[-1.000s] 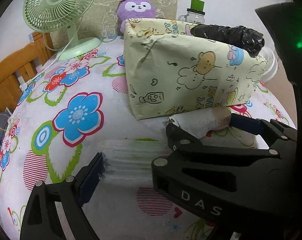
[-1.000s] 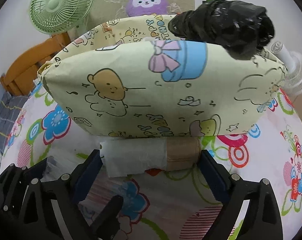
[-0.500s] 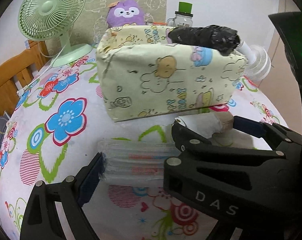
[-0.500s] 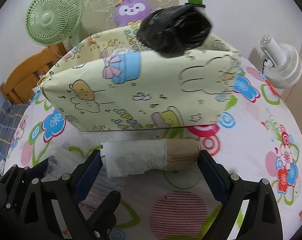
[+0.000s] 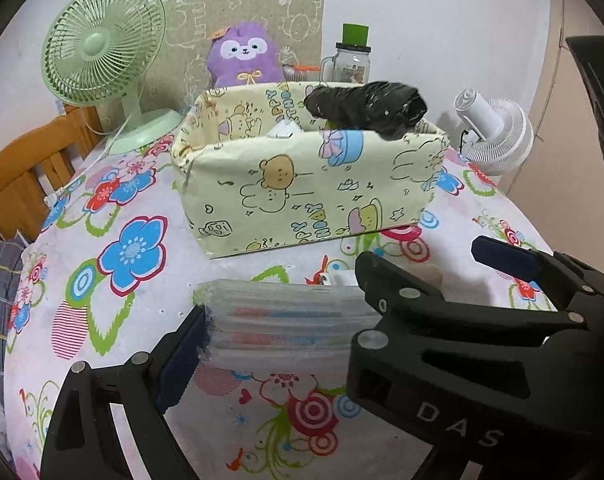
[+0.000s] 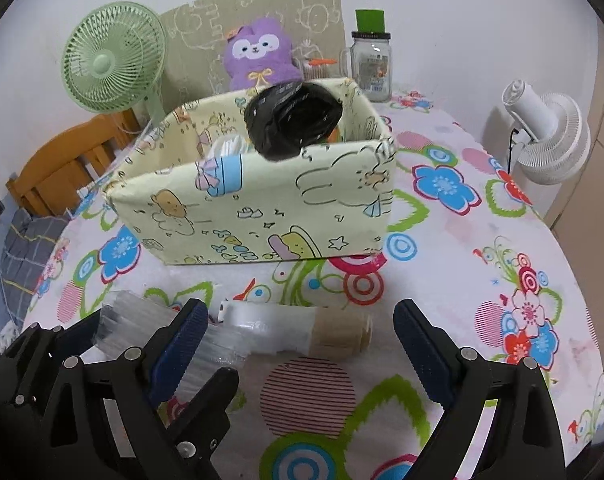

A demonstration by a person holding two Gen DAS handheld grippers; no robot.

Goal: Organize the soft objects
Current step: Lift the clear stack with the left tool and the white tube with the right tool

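Storage box (image 6: 262,208) at twelve o'clock is holding a black bag roll (image 6: 294,120); left gripper (image 5: 278,332) is clamping clear bags (image 5: 286,320), right gripper (image 6: 298,340) gaping wide around a roll (image 6: 302,330).

Both views are evenly and softly lit by diffuse indoor light; only faint shadows are cast. Small glints are seen on the crinkled black plastic-wrapped bundle (image 5: 366,108) ahead of the grippers. Strong fisheye bending and dark vignetted corners are seen at the edges. The flowered white tablecloth (image 6: 482,264) is rendered sharp, though slightly washed out.
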